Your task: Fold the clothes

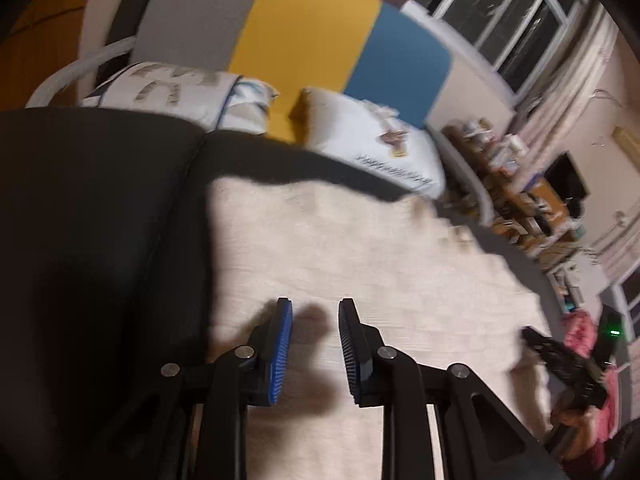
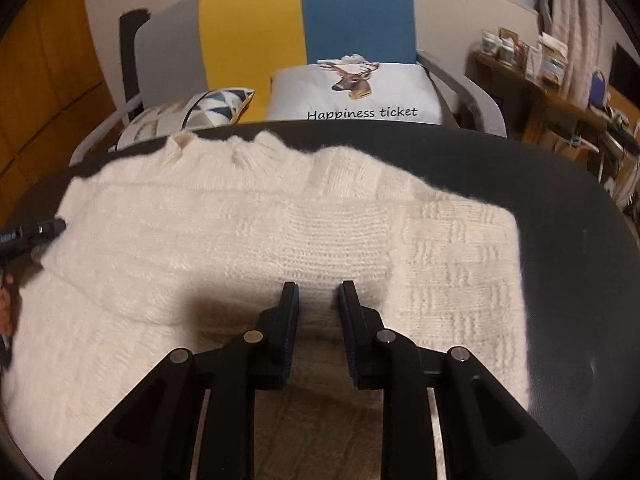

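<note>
A cream knit sweater point(image 2: 248, 240) lies spread on a dark round padded surface point(image 2: 560, 240), with its near part folded over onto itself. In the right wrist view my right gripper point(image 2: 319, 292) is low over the fold's near edge. A ridge of the folded knit lies between its parted fingers, and the pads do not visibly squeeze it. My left gripper point(image 1: 316, 308) hovers open over the sweater point(image 1: 360, 248), casting a shadow, with nothing between its blue pads. Each gripper also shows in the other's view: the right gripper point(image 1: 560, 356) at the sweater's right edge, the left gripper point(image 2: 36, 232) at its left edge.
Behind the surface stands a grey, yellow and blue backrest point(image 2: 304, 32) with a deer-print pillow point(image 2: 356, 92) and a triangle-print pillow point(image 2: 208, 110). A cluttered wooden shelf point(image 2: 560, 92) is at the right. A person's hand in a pink sleeve point(image 1: 584, 332) holds the right gripper.
</note>
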Motion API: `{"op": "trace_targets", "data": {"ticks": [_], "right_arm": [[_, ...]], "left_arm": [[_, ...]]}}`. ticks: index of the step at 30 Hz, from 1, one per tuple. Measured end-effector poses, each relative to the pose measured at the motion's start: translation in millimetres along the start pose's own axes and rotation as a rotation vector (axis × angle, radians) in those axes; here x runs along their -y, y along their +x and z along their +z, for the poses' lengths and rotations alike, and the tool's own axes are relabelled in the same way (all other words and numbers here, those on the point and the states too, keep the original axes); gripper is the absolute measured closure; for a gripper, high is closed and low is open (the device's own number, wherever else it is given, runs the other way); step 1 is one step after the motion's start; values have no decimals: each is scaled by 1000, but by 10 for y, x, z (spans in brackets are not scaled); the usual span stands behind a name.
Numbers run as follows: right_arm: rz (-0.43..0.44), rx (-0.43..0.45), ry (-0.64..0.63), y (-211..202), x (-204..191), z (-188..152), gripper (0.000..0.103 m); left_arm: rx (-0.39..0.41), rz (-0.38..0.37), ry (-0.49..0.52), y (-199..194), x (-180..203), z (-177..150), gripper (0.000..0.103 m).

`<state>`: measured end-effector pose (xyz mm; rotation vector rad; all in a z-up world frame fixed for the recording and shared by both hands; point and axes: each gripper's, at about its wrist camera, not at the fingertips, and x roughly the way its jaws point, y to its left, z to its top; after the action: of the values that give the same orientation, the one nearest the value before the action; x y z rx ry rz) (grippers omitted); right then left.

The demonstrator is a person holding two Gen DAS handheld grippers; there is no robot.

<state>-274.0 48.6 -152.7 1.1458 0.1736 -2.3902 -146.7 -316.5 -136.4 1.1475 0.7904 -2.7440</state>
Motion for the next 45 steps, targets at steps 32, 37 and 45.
{"op": "trace_targets", "data": {"ticks": [32, 37, 45], "right_arm": [[26, 14, -15, 420, -422, 414, 64], [20, 14, -12, 442, -394, 400, 62], [114, 59, -132, 364, -968, 637, 62]], "left_arm": [[-102, -96, 43, 591, -108, 362, 83], [-101, -126, 42, 456, 35, 413, 77], [-160, -122, 279, 769, 715, 384, 77]]}}
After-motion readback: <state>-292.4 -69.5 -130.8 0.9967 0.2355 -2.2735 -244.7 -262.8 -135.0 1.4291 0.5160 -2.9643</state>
